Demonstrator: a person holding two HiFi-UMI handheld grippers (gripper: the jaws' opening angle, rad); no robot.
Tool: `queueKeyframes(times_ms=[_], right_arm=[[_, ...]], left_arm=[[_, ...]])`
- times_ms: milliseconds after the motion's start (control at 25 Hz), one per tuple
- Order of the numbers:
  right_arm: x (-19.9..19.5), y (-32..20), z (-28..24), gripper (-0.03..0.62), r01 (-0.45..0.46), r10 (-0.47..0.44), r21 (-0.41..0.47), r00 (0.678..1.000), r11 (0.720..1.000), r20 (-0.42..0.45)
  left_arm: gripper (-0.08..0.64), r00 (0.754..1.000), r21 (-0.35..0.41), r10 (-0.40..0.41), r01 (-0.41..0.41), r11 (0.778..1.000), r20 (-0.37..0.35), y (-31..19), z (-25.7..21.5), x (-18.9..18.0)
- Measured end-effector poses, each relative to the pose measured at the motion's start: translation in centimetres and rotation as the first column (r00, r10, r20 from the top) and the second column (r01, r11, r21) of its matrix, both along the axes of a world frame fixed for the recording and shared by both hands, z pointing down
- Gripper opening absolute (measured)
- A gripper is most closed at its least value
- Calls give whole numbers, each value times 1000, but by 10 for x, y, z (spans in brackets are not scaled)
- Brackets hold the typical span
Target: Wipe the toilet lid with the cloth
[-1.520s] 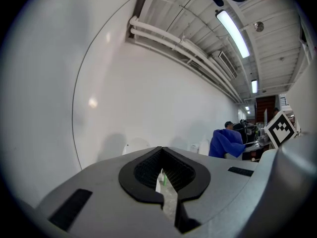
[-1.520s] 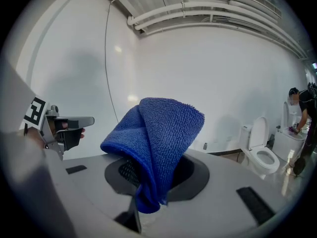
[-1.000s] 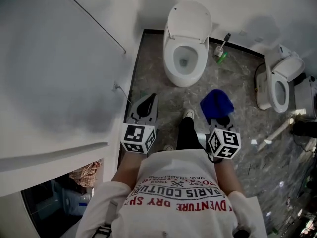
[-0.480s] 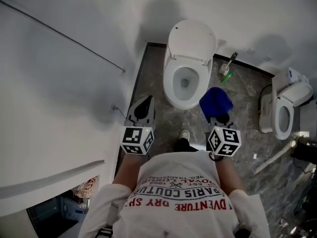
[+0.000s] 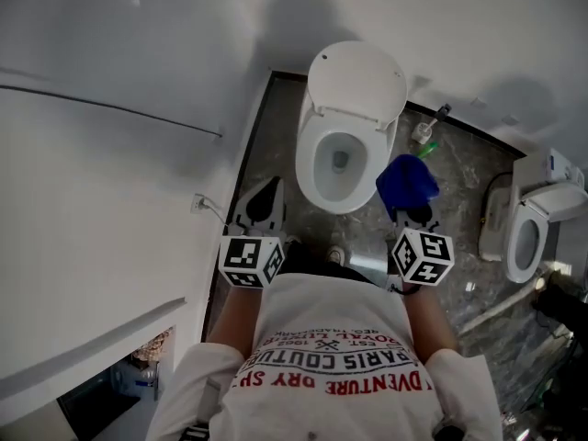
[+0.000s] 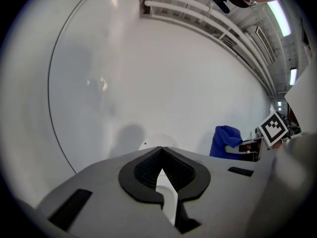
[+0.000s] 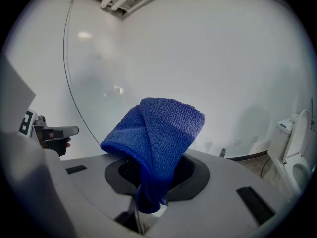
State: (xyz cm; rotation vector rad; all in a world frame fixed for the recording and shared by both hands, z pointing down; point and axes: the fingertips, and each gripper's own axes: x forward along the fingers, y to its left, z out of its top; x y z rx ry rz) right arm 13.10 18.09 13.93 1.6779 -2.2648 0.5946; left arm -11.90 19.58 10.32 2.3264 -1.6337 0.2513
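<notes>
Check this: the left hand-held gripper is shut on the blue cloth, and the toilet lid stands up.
Wrong side. The right hand-held gripper is shut on the blue cloth, as the right gripper view shows; the left hand-held gripper holds nothing. The toilet lid does stand up.

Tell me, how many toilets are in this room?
2. The middle toilet stands straight ahead of the person, lid up. The right toilet sits at the head view's far right edge, partly cut off. More could be out of view.
</notes>
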Motion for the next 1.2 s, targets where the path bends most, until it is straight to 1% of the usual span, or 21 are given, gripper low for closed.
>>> queueKeyframes(times_ms=[120, 280, 400, 560, 680, 840, 920, 1040, 1200], right_arm=[[-4, -28, 20, 87, 2, -2, -38, 1000, 999, 1], [-26, -70, 36, 87, 17, -17, -63, 1000, 998, -8], [-46, -108, 39, 87, 25, -26, -54, 999, 998, -20], [-70, -171, 48, 87, -1, 1, -58, 1000, 998, -2], [-89, -217, 61, 87, -4, 4, -69, 1000, 998, -7], [-110, -270, 86, 87, -18, 17, -90, 1000, 996, -15], [-118, -295, 100, 87, -26, 24, -90, 999, 996, -20], [-124, -329, 120, 87, -31, 27, -79, 999, 996, -41], [-135, -364, 144, 87, 6, -9, -63, 999, 998, -43]], left_arm=[[6, 1000, -40, 7, -7, 999, -1, -30, 19, -1], [6, 999, -59, 42, -43, 997, -13, -84, 37, -5], [6, 996, -68, 75, -77, 995, -38, -134, 49, -10], [6, 992, -74, 121, -124, 990, -45, -211, 60, -19], [6, 987, -86, 153, -156, 984, -48, -264, 73, -25], [6, 978, -104, 196, -202, 974, -66, -322, 98, -28], [6, 971, -90, 226, -232, 968, -78, -345, 110, -27], [6, 962, -77, 261, -267, 961, -75, -372, 131, -21], [6, 964, -106, 255, -261, 959, -69, -391, 159, -21]])
